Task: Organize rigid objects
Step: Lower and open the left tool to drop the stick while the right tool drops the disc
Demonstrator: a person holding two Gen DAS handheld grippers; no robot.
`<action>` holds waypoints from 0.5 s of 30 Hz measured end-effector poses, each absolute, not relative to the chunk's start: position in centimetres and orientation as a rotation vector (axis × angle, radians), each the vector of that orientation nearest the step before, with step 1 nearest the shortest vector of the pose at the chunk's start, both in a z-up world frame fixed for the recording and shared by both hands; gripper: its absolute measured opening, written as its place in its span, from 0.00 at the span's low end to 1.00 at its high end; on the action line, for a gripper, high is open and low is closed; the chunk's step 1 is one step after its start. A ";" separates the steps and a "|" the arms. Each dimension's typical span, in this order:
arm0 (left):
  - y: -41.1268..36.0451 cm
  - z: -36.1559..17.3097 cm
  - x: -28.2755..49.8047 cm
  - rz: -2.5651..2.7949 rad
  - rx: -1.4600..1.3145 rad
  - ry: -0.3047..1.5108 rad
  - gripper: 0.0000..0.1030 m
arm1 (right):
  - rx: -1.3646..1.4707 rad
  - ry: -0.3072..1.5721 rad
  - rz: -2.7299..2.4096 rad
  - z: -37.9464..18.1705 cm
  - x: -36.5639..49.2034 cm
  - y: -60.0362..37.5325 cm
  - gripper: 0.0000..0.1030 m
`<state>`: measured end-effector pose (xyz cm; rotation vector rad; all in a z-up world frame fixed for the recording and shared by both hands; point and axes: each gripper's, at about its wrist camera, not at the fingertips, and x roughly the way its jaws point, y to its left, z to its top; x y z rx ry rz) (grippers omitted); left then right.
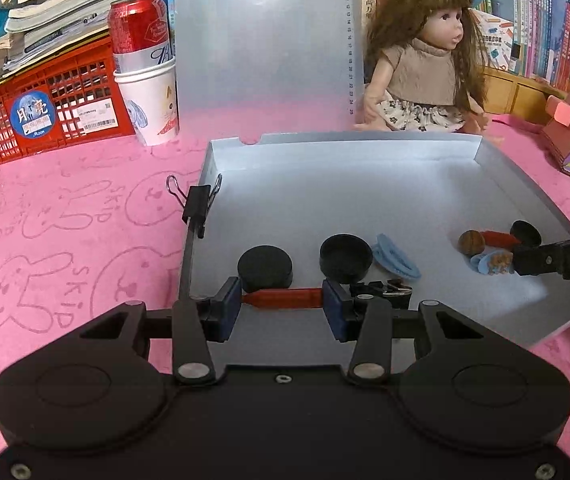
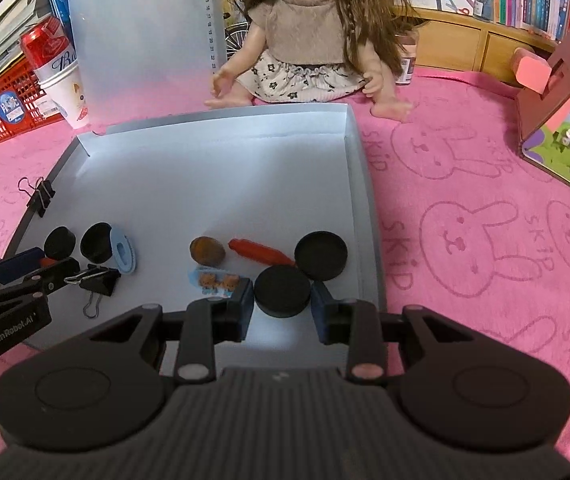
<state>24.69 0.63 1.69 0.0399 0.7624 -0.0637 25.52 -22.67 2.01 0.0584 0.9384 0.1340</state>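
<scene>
- A shallow grey cardboard tray point(image 2: 365, 184) with low folded walls lies on a pink towel point(image 2: 485, 240) printed with rabbit outlines; it fills the middle of both views
- In the left wrist view the left gripper point(image 1: 281, 300) clamps a slim red marker-like stick point(image 1: 281, 298) end to end between its blue pads, low in the tray's near-left corner
- In the right wrist view the right gripper point(image 2: 283, 300) grips a flat round black puck point(image 2: 282, 290) between its pads, at the lower middle of the frame near the tray's right wall
- Four black round pieces lie in the tray: the gripped puck, a wider black lid point(image 2: 320, 255) just behind it, and two more at the left, a solid disc point(image 2: 59, 242) and a hollow cap point(image 2: 97, 242)
- Also in the tray: a second red stick point(image 2: 259, 252), a brown walnut-like ball point(image 2: 207, 251), a light blue oval ring point(image 2: 124, 254), a small blue card with bear figures point(image 2: 215, 280), and a black binder clip point(image 2: 99, 282)
- Another binder clip point(image 2: 41, 196) is clipped on the tray's left wall
- Behind the tray a long-haired doll point(image 2: 305, 40) sits; a red can point(image 1: 139, 28) stands in a white paper cup point(image 1: 153, 108) beside a red plastic crate point(image 1: 45, 108) at upper left
</scene>
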 end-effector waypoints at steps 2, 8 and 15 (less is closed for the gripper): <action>0.6 1.6 24.7 -0.064 0.044 0.756 0.41 | 0.058 0.937 0.132 1.9 25.6 -22.7 0.35; 0.4 1.4 24.8 -0.060 0.052 0.735 0.41 | 0.057 0.933 0.129 1.9 25.6 -22.7 0.35; 0.3 1.4 24.7 -0.059 0.054 0.730 0.41 | 0.047 0.927 0.127 1.9 25.5 -22.5 0.36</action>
